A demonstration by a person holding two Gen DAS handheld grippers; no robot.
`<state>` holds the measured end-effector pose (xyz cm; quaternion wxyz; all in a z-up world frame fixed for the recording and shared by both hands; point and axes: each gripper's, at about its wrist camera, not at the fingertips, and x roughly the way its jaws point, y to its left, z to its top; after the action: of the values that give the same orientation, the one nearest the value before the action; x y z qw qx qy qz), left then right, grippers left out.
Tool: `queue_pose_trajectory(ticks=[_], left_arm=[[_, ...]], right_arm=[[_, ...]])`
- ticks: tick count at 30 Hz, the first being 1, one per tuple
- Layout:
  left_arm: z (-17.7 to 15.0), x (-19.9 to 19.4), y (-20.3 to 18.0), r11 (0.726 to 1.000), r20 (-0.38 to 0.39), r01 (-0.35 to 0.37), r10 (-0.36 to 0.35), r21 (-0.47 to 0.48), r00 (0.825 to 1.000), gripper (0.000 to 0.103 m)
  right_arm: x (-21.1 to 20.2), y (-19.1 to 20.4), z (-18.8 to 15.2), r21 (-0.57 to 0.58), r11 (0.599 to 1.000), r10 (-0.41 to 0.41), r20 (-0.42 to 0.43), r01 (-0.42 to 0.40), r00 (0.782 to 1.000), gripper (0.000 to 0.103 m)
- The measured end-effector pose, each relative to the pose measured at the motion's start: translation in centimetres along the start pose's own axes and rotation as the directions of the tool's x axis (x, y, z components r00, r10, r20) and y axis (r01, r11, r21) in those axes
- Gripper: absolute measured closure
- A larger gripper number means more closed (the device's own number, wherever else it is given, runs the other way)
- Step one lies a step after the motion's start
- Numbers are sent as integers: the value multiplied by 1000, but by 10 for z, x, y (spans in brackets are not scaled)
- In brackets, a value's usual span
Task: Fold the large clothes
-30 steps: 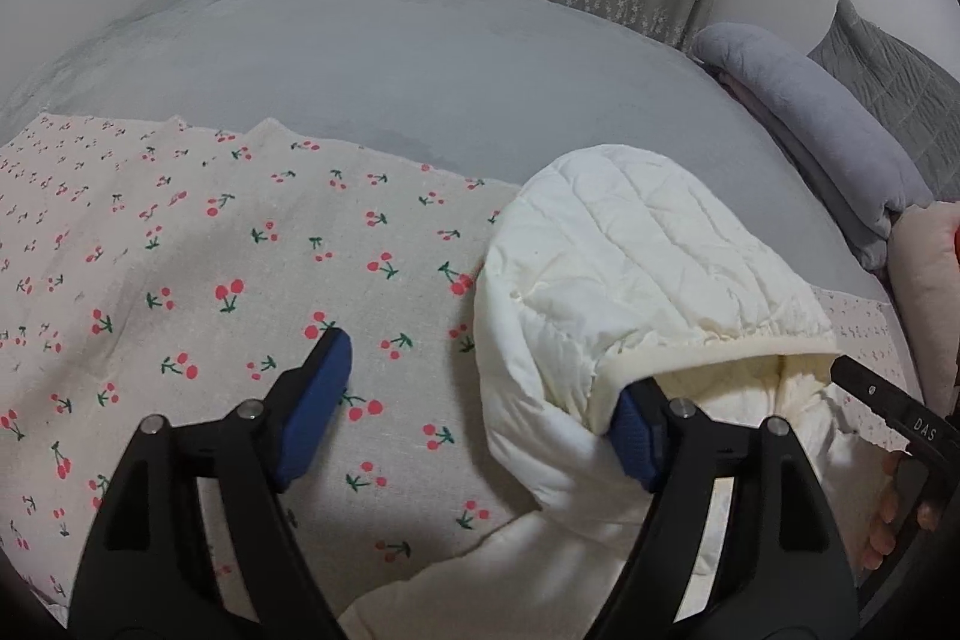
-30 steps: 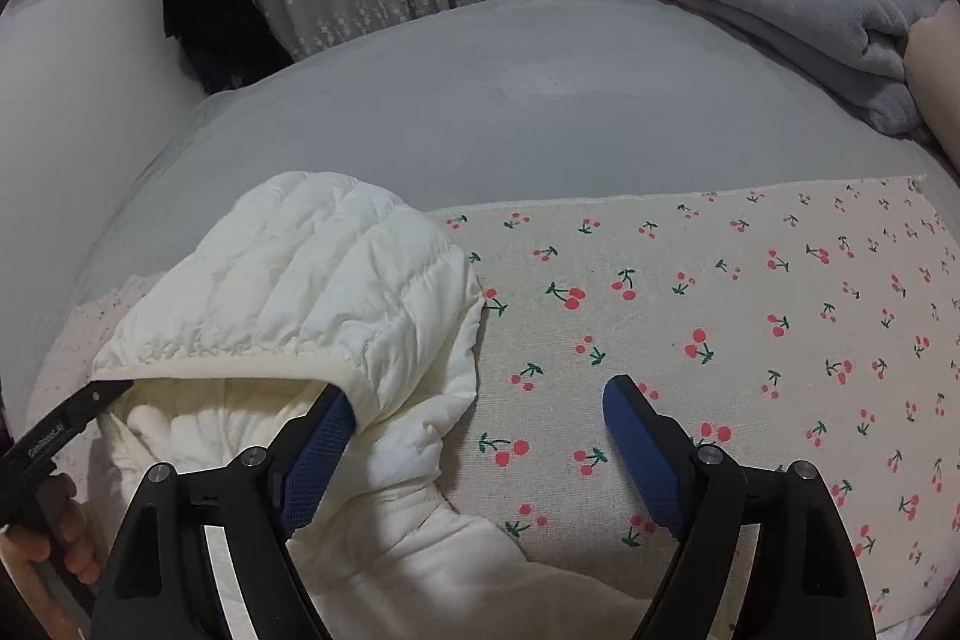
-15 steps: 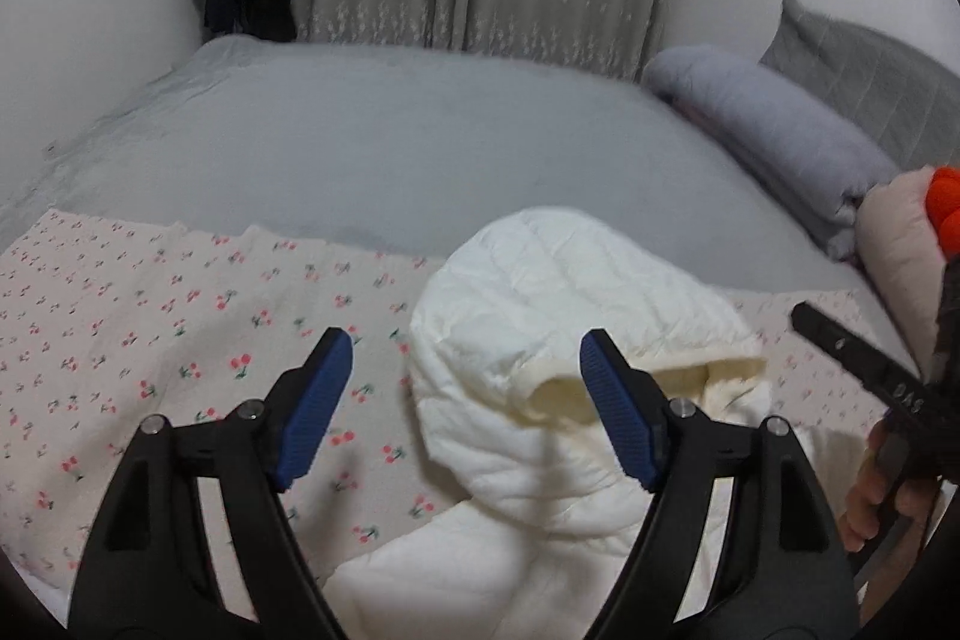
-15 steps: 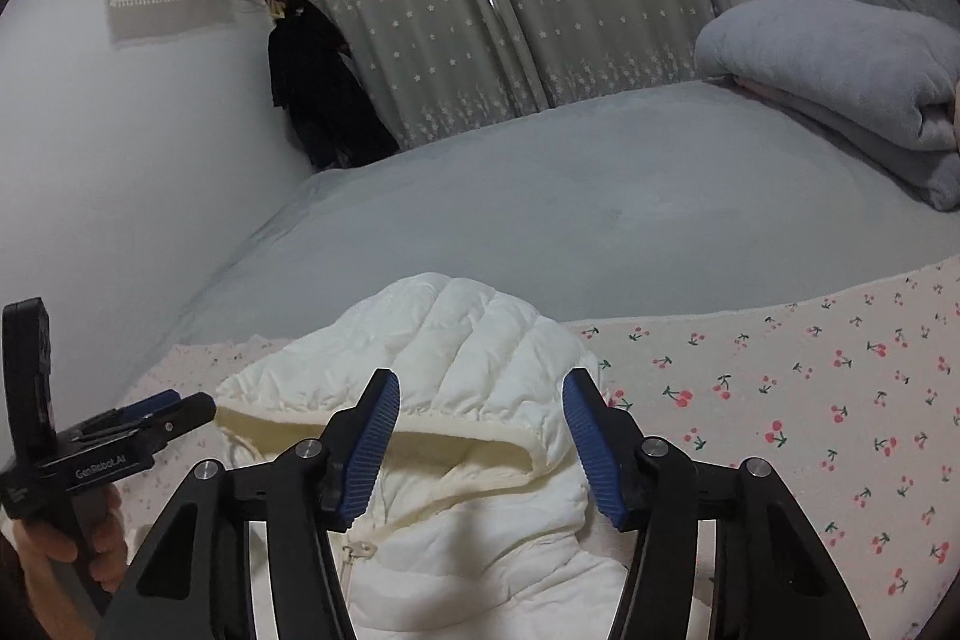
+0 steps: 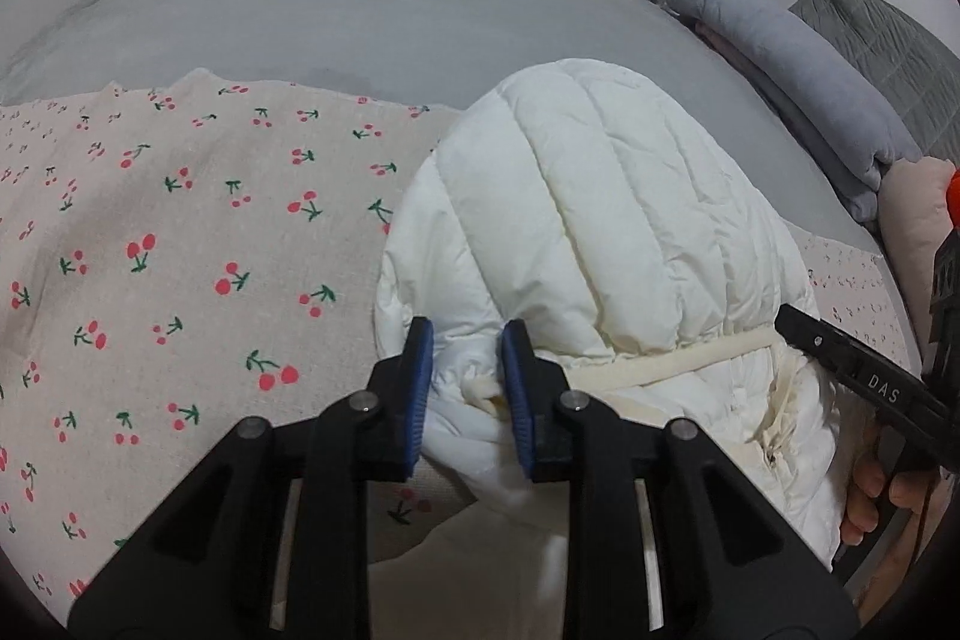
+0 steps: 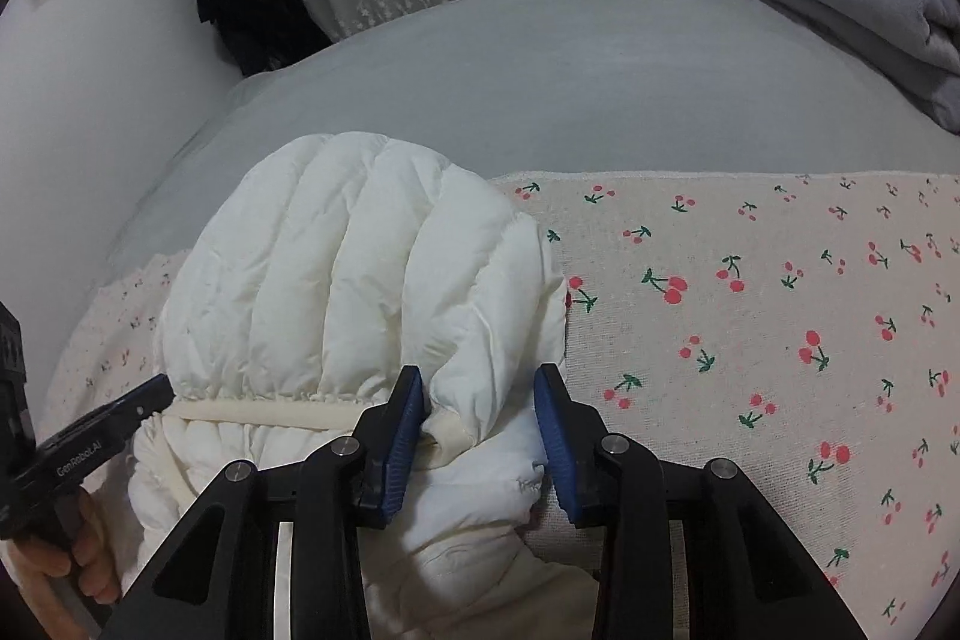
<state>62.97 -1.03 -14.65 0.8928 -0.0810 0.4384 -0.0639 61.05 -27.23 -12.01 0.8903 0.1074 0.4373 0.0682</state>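
The left gripper [image 5: 465,388] has just been closing, and its blue pads pinch the hood edge of the white puffy jacket [image 5: 600,220] at the frame's lower centre. The right gripper [image 6: 480,424] has been closing too, jaws narrowed around the hood's other corner; whether both pads press, I cannot tell. The jacket lies on a cherry-print cloth [image 6: 750,310] over a grey bed [image 5: 360,16].

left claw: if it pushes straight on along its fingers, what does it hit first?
The white puffer jacket. The left claw has just been closing and its blue pads already pinch the hood's edge, so going on presses straight into the quilted hood. Beneath that lies the cherry-print cloth, though depth is unclear.
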Motion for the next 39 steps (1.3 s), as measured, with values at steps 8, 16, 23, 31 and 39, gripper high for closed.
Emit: queue_pose_trajectory(ticks=[8, 16, 23, 31, 39], left_arm=[[-13, -5, 14, 997, 46, 64, -63, -33, 997, 74], [-21, -64, -11, 994, 110, -89, 82, 61, 991, 24], [-50, -125, -42, 995, 56, -94, 92, 36, 994, 20], [-99, -193, -67, 998, -39, -39, 37, -46, 999, 19], [-162, -243, -91, 995, -92, -94, 95, 13, 991, 17]], right_arm=[[1, 12, -2, -27, 999, -33, 9, 33, 999, 65], [-57, 4, -17, 41, 998, -45, 20, 44, 999, 33], [-136, -5, -43, 33, 995, -90, 5, 90, 996, 25], [-238, -26, -78, 75, 988, -134, 10, 132, 991, 19], [-307, -53, -130, 110, 981, -160, 10, 158, 987, 15]])
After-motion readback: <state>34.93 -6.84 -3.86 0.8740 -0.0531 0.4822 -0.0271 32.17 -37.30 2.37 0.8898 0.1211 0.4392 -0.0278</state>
